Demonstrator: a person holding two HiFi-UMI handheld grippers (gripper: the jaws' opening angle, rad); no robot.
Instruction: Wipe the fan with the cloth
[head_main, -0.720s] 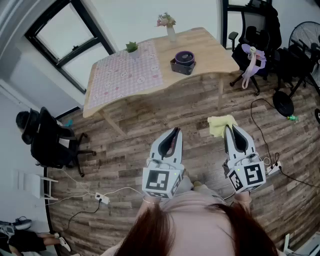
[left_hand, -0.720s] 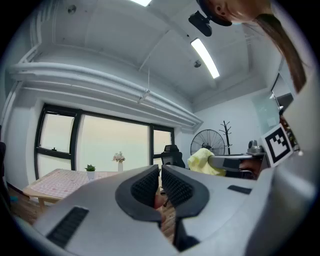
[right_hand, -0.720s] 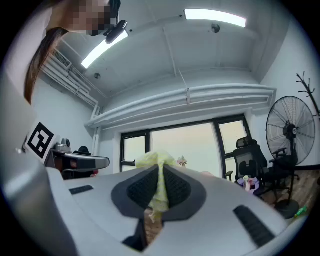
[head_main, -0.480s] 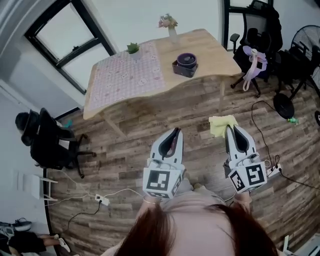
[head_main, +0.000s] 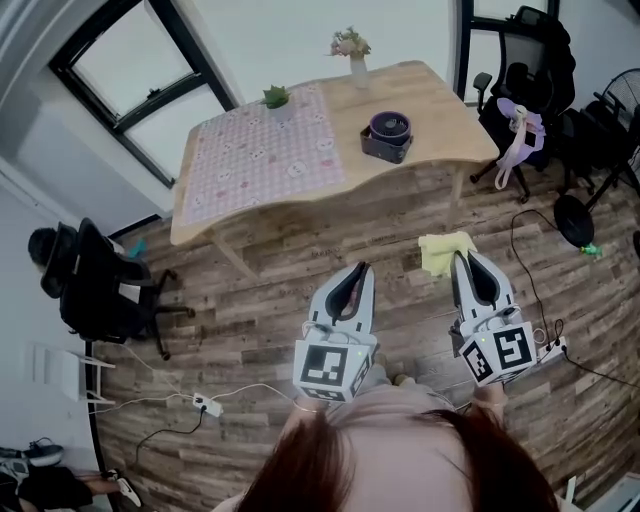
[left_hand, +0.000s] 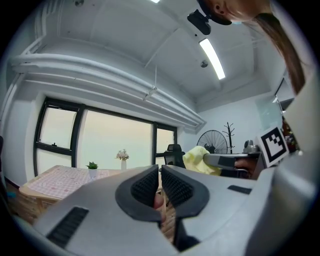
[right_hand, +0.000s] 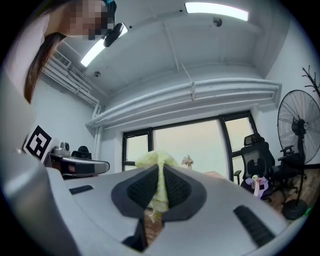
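Note:
A small dark purple fan (head_main: 387, 134) stands on the wooden table (head_main: 440, 110), far ahead of both grippers. My right gripper (head_main: 463, 257) is shut on a pale yellow cloth (head_main: 442, 250), which bunches out past its tips; the cloth (right_hand: 159, 176) shows pinched between the pads in the right gripper view. My left gripper (head_main: 362, 269) is shut with nothing between its jaws, held level beside the right one over the wooden floor. In the left gripper view the left gripper (left_hand: 159, 172) points at the table, with the cloth (left_hand: 199, 160) at right.
A pink patterned cloth (head_main: 260, 155) covers the table's left half, with a small green plant (head_main: 275, 96) and a flower vase (head_main: 356, 57) at the back. Black office chairs stand at right (head_main: 520, 90) and left (head_main: 95, 290). A standing fan base (head_main: 572, 214) and cables lie at right.
The view has shifted, so the table and fan sit slightly lower and further right in the head view. Both grippers hold their pose, the cloth still gripped.

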